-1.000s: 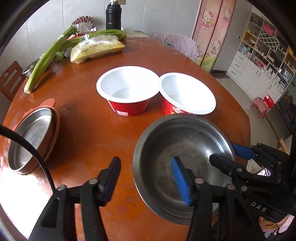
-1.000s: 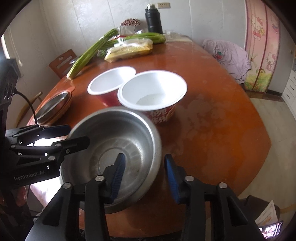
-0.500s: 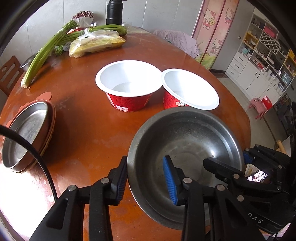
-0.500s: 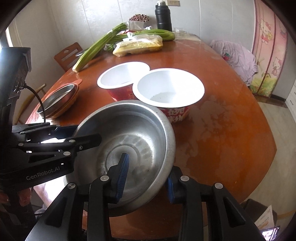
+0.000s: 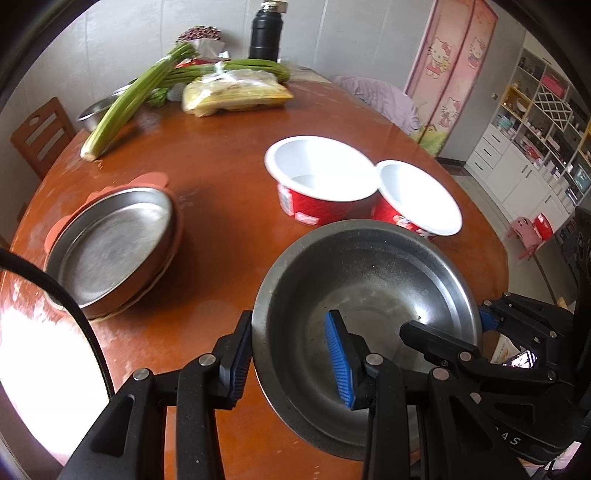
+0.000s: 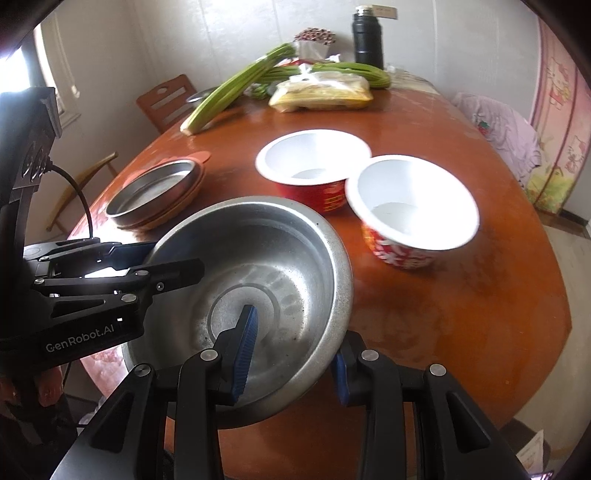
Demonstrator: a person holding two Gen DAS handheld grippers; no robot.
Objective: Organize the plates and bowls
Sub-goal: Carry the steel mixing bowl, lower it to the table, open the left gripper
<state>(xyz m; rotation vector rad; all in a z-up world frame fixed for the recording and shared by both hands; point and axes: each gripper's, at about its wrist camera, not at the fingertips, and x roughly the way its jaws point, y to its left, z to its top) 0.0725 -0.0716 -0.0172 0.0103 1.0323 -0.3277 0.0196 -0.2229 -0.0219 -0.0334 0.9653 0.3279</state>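
A large steel bowl is held between both grippers, lifted and tilted over the table's near edge. My left gripper is shut on its left rim, one blue pad inside, one outside. My right gripper is shut on the opposite rim the same way. A steel plate lies on orange plates to the left. Two red paper bowls with white insides stand side by side behind the steel bowl.
The round brown table carries green stalks, a yellow bag and a black flask at the far side. A wooden chair stands left. White cabinets are at the right.
Both grippers have raised the steel bowl and carried it left, toward the stacked plate. The left gripper, open a second ago, has shut on the rim.
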